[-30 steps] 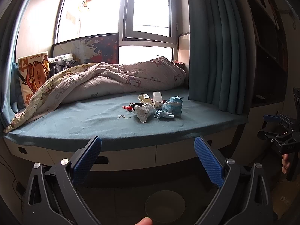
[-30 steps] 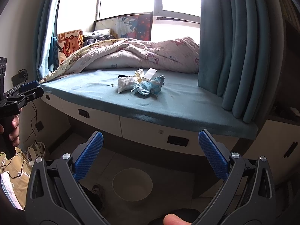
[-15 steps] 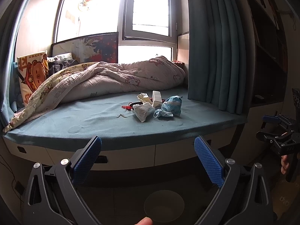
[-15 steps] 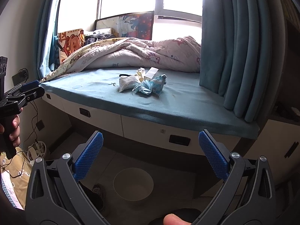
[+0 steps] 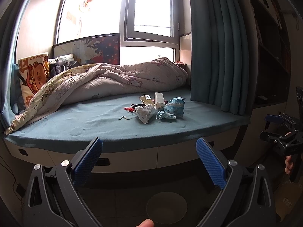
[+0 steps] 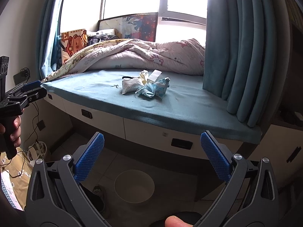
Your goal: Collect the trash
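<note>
We hold the left gripper (image 5: 149,158) low in front of the bed (image 5: 90,124), its blue pads spread wide with nothing between them. At the far left of the bed a cartoon pillow (image 5: 34,75) leans upright, and a rumpled quilt (image 5: 113,83) runs from it along the window side. The trash sits together on the teal mattress, near the middle and well ahead of both grippers: a small red item and a black loop (image 5: 138,105) at the left of the heap, then a white crumpled packet (image 5: 145,111), a cream wrapper (image 5: 146,98) and a small white box (image 5: 159,100) behind it, and a light blue face mask (image 5: 165,115) touching a blue and white bag (image 5: 175,106) at the right. What the red item is, we cannot tell at this distance. Just left of the heap lies a tiny pale scrap (image 5: 124,117). A blue curtain (image 5: 217,47) hangs at the right end of the bed. We hold the right gripper (image 6: 152,159) below the bed edge too, its pads likewise wide apart and holding nothing. On the floor beneath it stands a round white bin (image 6: 134,186), with a shoe (image 6: 98,193) just to its left.
</note>
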`<state>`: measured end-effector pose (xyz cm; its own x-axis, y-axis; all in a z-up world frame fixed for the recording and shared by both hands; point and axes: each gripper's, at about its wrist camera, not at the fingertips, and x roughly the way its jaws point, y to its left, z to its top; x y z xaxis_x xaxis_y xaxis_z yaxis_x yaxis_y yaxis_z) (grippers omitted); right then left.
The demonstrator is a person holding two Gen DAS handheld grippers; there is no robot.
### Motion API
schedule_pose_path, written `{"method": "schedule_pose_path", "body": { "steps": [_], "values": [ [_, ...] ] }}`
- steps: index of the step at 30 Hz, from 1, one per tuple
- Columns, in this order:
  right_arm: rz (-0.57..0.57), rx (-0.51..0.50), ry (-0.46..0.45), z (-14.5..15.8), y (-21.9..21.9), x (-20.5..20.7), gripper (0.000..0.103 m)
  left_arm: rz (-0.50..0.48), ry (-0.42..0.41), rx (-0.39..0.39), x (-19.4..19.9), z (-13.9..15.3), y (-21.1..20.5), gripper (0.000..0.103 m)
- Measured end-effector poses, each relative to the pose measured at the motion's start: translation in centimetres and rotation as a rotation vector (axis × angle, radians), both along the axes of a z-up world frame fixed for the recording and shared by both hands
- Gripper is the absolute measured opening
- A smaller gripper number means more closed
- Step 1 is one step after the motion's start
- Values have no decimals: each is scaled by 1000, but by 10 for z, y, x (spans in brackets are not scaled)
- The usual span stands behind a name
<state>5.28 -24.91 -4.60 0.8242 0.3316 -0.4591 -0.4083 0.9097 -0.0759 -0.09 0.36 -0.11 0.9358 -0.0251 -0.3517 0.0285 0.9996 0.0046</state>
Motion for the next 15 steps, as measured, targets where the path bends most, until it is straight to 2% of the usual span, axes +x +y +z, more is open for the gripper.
{"method": "schedule_pose_path", "body": {
  "steps": [15],
  "values": [
    [7,-13,1,3,4,3,98,-12,-3,-2,4,3,3,97]
  ]
}}
